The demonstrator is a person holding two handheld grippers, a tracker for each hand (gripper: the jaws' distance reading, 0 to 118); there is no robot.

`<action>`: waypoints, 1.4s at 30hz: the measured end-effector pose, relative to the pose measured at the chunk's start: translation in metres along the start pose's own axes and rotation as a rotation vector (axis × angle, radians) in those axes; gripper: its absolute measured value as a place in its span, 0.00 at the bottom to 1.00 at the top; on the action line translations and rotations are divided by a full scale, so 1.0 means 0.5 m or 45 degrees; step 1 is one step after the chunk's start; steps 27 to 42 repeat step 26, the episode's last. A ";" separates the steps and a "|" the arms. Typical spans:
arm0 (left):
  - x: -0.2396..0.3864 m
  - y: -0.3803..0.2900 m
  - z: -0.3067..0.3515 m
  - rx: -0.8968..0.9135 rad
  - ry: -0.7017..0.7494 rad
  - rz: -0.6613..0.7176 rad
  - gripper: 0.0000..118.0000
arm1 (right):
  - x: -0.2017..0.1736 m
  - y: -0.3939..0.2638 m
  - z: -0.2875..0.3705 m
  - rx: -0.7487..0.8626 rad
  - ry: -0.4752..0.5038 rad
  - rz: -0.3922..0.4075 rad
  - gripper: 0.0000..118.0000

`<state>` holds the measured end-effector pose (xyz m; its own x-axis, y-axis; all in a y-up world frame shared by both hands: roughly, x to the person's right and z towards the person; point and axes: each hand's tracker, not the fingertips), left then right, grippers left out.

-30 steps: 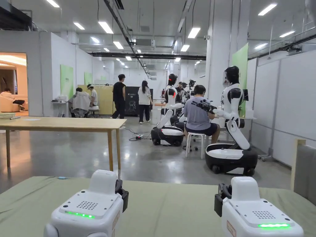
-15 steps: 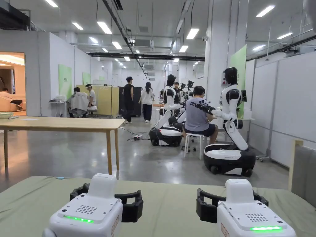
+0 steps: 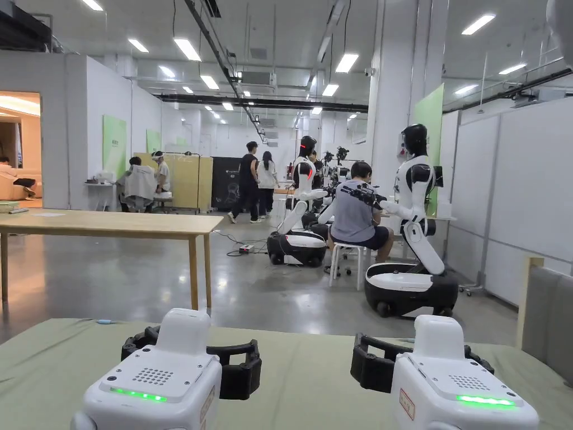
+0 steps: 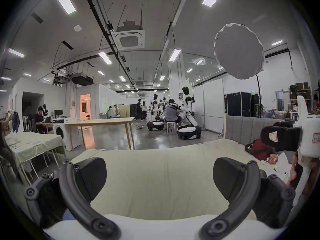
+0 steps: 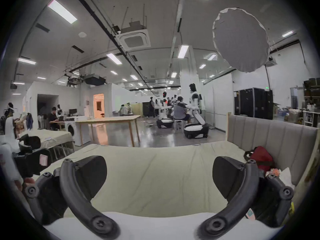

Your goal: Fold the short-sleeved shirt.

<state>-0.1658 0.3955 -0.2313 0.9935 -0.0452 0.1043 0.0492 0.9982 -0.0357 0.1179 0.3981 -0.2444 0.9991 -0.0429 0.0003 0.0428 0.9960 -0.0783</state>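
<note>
Both my left gripper (image 3: 193,358) and right gripper (image 3: 421,364) went from shut a second ago to fingers spread wide, empty, hovering over the green-sheeted bed (image 3: 302,358). Shirt's nowhere I can spot; folding not started, probably resetting.

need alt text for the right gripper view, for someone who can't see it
The right gripper is held with its two black jaws wide apart and empty above a pale green bed sheet. A red bag lies against a grey padded headboard at right, and a large workshop with white robots lies beyond.
</note>
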 end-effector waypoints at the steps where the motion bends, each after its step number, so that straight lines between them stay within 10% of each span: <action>1: 0.000 0.000 0.001 0.005 0.005 0.001 1.00 | -0.006 0.002 -0.002 -0.001 -0.016 0.023 1.00; 42: -0.004 -0.014 0.003 -0.015 0.004 0.037 1.00 | -0.025 -0.003 0.026 0.008 -0.011 -0.049 1.00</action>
